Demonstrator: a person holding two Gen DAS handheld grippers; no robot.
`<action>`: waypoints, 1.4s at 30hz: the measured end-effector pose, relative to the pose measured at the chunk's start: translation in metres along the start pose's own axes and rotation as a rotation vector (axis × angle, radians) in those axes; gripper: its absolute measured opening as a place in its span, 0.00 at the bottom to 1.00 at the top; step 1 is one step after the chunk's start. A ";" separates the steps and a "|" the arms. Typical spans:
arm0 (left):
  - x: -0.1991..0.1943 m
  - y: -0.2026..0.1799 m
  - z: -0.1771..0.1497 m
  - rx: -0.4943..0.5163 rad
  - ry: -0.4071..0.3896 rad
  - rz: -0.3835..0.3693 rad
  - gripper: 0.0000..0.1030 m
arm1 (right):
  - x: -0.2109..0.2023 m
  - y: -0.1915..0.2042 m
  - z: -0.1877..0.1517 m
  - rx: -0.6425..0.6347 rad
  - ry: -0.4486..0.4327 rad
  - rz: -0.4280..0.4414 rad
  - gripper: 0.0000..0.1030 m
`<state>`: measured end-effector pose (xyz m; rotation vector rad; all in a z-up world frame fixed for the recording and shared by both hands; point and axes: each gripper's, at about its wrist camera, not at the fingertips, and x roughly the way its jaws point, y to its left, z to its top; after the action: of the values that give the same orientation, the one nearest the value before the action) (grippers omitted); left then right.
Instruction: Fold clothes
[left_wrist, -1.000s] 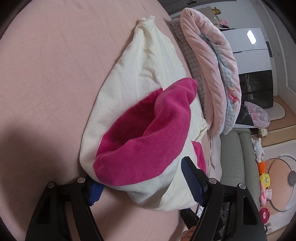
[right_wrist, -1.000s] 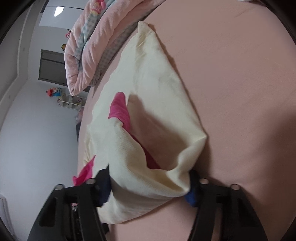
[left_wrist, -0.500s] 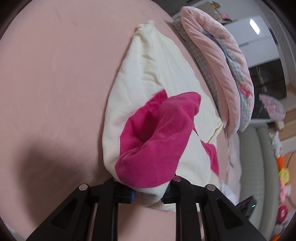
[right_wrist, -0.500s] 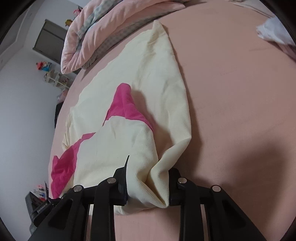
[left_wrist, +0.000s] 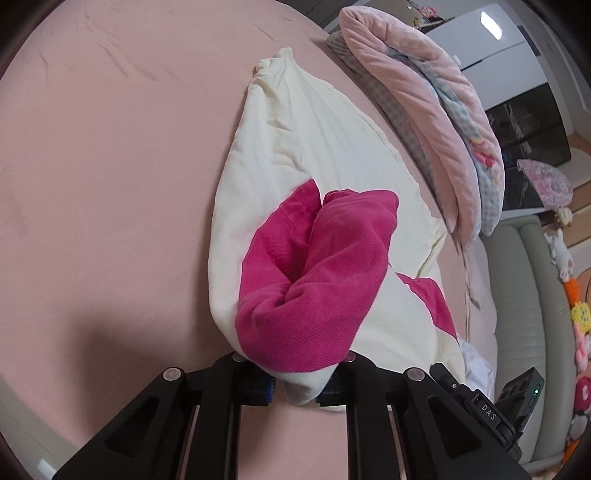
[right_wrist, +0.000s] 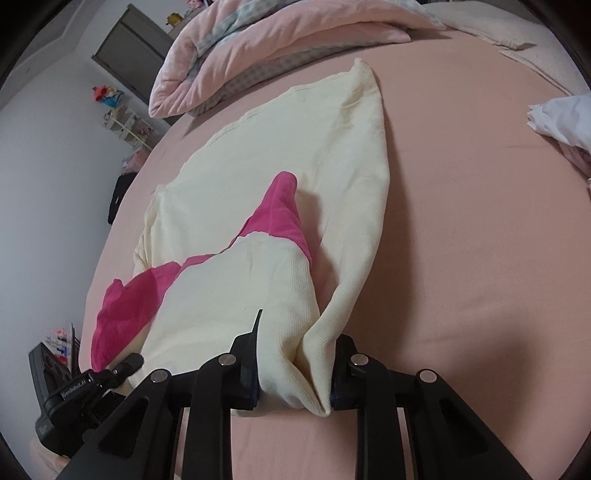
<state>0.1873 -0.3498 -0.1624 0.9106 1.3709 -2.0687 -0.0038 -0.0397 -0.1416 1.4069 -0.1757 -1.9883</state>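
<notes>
Lying on the pink bed sheet, the cream ribbed garment with magenta sleeves stretches lengthwise away from both cameras, its near end gathered into the two claws and its far end tapering to a bunched tip near the folded pink quilted blanket. The left claw has just been closing, and its blue pads now pinch a bunched wad of magenta sleeve and cream edge; the pads themselves are mostly buried under the cloth. The right claw has likewise just been closing and pinches a doubled fold of cream fabric, whose lower edge droops just below the jaws. In the right wrist view the garment shows one magenta sleeve folded across its middle and another spilling off its left side, partly cut off behind the left claw's black body. What kind of top it is, and where its collar lies, cannot be made out. A crumpled white cloth sits well apart at the frame's right edge, cropped.
</notes>
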 end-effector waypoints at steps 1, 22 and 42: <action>-0.002 -0.001 -0.001 0.009 0.004 0.004 0.11 | -0.001 0.002 -0.002 -0.007 0.006 -0.006 0.22; -0.035 0.008 -0.040 0.206 0.051 0.106 0.12 | -0.007 0.024 -0.030 -0.060 0.077 -0.009 0.22; -0.019 -0.020 -0.049 0.423 0.047 0.276 0.12 | 0.008 0.026 -0.037 -0.059 0.132 -0.037 0.26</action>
<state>0.1980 -0.2961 -0.1498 1.2477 0.7797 -2.1602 0.0391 -0.0543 -0.1507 1.5079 -0.0318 -1.9065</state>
